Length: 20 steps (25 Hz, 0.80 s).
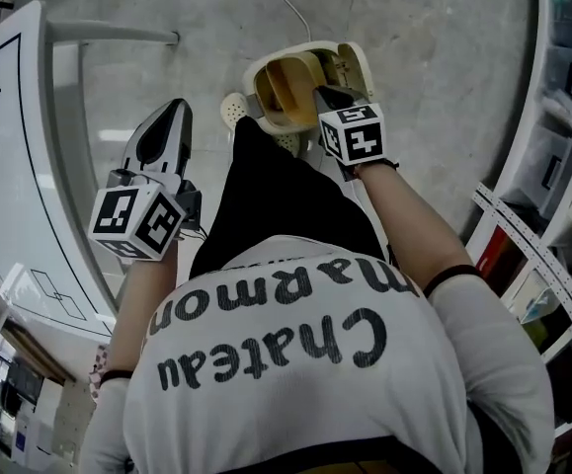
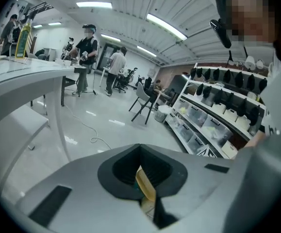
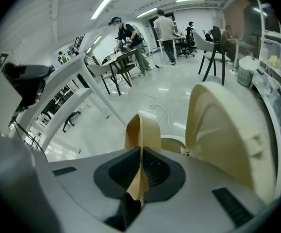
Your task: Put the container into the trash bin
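A flattened tan paper container (image 3: pixel 142 130) is pinched edge-on in my right gripper (image 3: pixel 140 152), which is shut on it. In the head view the right gripper (image 1: pixel 323 95) holds the container (image 1: pixel 287 85) over the mouth of a cream trash bin (image 1: pixel 256 72). The bin's lid (image 3: pixel 223 130) stands open just right of the jaws. My left gripper (image 1: pixel 172 107) points forward at the left, well clear of the bin. Its jaws (image 2: pixel 140 147) are shut, with a thin tan strip (image 2: pixel 146 186) caught between the pads.
A white table (image 1: pixel 19 166) runs along the left. Shelves with boxes (image 1: pixel 552 215) line the right. A cable (image 1: pixel 286 3) lies on the grey floor beyond the bin. The person's white shoe (image 1: pixel 233 110) is beside the bin. People (image 2: pixel 87 47) and chairs stand far off.
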### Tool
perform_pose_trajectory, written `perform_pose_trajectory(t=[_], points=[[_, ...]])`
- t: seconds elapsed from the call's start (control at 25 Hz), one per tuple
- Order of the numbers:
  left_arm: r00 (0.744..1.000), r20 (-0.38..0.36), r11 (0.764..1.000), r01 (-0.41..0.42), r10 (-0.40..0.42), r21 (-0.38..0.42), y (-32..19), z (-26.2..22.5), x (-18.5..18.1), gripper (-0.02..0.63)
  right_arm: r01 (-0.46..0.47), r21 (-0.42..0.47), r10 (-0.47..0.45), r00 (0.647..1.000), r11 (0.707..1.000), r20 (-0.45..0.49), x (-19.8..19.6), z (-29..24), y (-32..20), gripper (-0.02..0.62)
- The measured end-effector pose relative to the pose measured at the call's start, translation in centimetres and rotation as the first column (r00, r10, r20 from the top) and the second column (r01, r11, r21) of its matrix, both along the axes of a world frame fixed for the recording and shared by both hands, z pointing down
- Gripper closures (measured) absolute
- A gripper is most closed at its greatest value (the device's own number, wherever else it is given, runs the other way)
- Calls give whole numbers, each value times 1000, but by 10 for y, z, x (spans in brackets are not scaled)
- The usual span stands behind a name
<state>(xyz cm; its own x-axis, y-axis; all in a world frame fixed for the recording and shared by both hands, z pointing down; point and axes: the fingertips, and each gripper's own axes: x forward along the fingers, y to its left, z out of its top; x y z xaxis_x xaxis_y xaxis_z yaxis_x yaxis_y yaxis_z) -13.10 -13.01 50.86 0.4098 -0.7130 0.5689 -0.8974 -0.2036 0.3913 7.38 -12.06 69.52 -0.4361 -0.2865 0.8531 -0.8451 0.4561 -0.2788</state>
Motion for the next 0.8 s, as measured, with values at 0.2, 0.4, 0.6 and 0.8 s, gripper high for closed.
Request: perform_pose_trajectory(t=[0.2, 0.4, 0.6, 0.8], points=[[999, -20, 998, -28, 27, -48, -14, 24, -5, 583, 36, -39, -39, 996, 999, -82, -7, 40, 6, 557], [998, -24, 995, -61, 59, -79, -18, 46, -12, 583, 92, -73, -105, 976, 993, -193, -4, 78, 12, 557], [999, -30, 990, -46, 43, -134, -13, 76, -27, 583, 156, -96, -176, 950, 983, -256, -7, 109, 11, 557], [999, -25, 987, -37, 34, -154, -11, 97, -36, 583, 257, -130, -285, 907, 958, -309, -12, 138, 9, 557]])
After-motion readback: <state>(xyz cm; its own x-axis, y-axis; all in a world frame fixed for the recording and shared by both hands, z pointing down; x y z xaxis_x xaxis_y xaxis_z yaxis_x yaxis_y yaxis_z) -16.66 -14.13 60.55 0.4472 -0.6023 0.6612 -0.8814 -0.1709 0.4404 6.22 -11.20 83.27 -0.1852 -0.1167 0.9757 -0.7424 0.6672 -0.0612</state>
